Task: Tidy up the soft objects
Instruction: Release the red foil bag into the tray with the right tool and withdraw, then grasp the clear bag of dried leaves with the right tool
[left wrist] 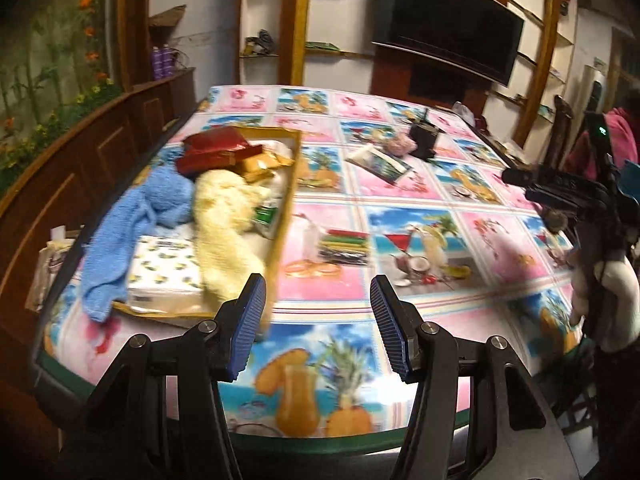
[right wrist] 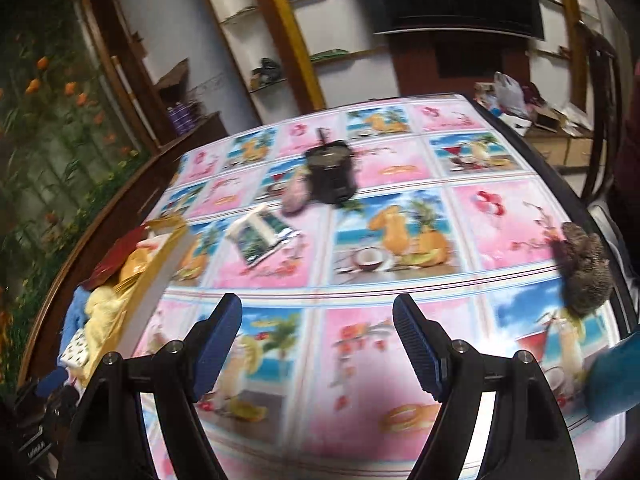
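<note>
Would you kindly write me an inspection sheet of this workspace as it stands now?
Surface: table under a tropical-drink print cloth.
Job's things: cardboard box at the left holds a blue towel, a yellow fluffy cloth and a red packet; a grey-brown fuzzy item lies at the right edge.
Clutter: black cup, pink fuzzy item, printed packet.
Grippers: left gripper open, empty; right gripper open, empty.
Cables: nothing seen.
Surroundings: television, shelves, flower mural.
</note>
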Demonstrator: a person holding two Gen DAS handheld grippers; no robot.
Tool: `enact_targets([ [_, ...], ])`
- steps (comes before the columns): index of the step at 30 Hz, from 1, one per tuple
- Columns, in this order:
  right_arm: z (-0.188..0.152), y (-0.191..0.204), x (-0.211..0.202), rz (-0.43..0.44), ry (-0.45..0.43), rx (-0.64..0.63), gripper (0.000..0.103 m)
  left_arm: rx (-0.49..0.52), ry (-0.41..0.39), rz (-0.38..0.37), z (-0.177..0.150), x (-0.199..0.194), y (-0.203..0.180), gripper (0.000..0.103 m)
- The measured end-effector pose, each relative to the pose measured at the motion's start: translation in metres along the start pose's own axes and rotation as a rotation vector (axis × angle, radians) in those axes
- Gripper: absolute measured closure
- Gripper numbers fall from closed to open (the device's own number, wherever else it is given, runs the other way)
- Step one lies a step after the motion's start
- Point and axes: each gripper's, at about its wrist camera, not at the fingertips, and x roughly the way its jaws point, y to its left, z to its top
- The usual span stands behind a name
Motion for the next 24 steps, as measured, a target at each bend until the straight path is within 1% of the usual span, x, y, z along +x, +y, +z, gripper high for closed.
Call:
enact_targets([
  [3,0.007,-0.009,0.01,-0.023,0.023,0.007,0.025,0.016,0.003,-0.032,-0.004,0.005,-0.007,0.048],
  [6,0.018,-0.001,0.031,-0.007,0.066,-0.007,0.025,0.009,0.02,-0.049,-0.007,0.011,-0.006,0.048],
  [13,0.047,0.048,0.1,0.063,0.181,-0.066,0.025,-0.014,0.043,-0.088,-0.011,0.017,0.013,0.048],
  [15,0.055,0.06,0.123,0.074,0.227,-0.073,0.025,-0.016,0.047,-0.117,-0.011,0.017,0.017,0.048],
  [18,0.062,0.072,0.158,0.044,0.293,-0.075,0.025,0.003,0.046,-0.14,-0.01,0.016,0.018,0.048],
  [21,0.065,0.085,0.178,-0.011,0.309,-0.117,0.025,0.026,0.043,-0.162,-0.008,0.016,0.018,0.048],
  [24,0.066,0.095,0.188,-0.049,0.311,-0.163,0.025,0.021,0.056,-0.208,-0.005,0.018,0.017,0.048],
])
